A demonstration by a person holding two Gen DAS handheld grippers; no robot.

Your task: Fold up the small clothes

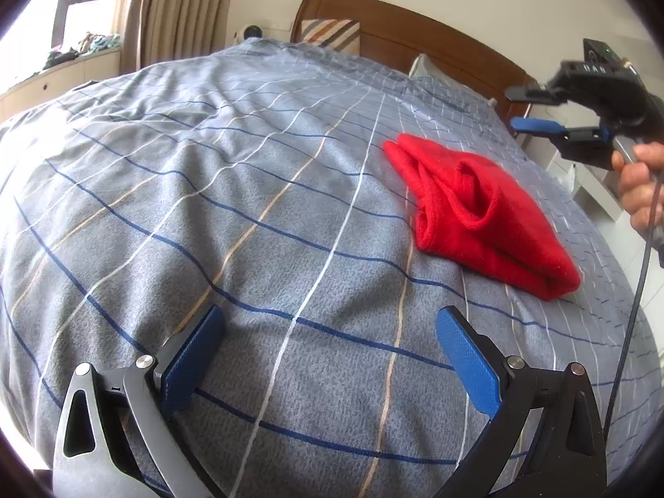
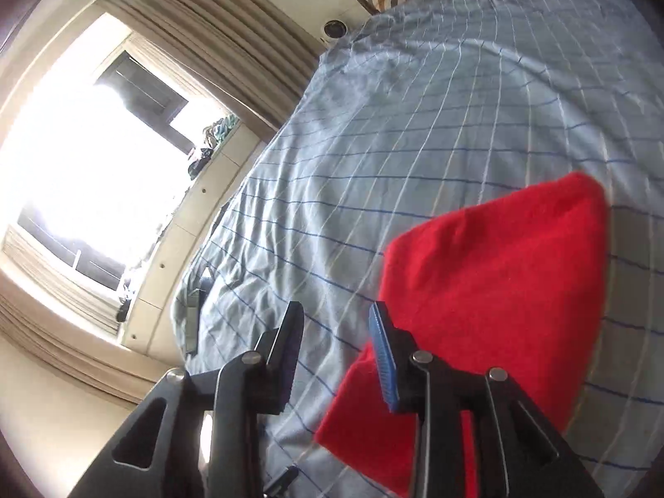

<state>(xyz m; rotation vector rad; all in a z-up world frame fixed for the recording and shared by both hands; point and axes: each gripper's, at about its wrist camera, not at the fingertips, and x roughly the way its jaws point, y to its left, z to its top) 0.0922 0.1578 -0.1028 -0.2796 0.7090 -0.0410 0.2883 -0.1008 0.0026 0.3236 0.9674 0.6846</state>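
**Folded red garment on the bed, both grippers empty above it**

In the left wrist view the left gripper [image 1: 328, 357] fills the bottom of the frame with its two blue pads [image 1: 467, 363] spread wide apart. Nothing lies between them but the bedcover [image 1: 207, 207], a grey-blue quilt crossed by white, tan and dark blue lines.

In the right wrist view the right gripper [image 2: 336, 352] sits at the lower centre, its fingers [image 2: 384, 361] a narrow gap apart and holding nothing; only striped cover shows through the gap. The same gripper appears at the upper right edge of the left wrist view [image 1: 523, 110], clear of the bed, one black finger above a blue one, with a person's hand [image 1: 639, 182] gripping its handle and a dark cable hanging down from it.

The red garment [image 1: 477, 211] lies folded into a compact, roughly triangular bundle right of centre in the left wrist view, resting flat on the cover, with a rolled pocket of cloth showing on top. It is apart from both grippers. In the right wrist view it [image 2: 498, 290] fills the lower right of the frame, just past the blue-padded finger.

Farther out, a wooden headboard [image 1: 398, 29] and a striped pillow [image 1: 332, 35] stand at the top of the left wrist view. Beige curtains [image 1: 182, 4] and a bright window [image 2: 83, 145] sit toward the left of both views.
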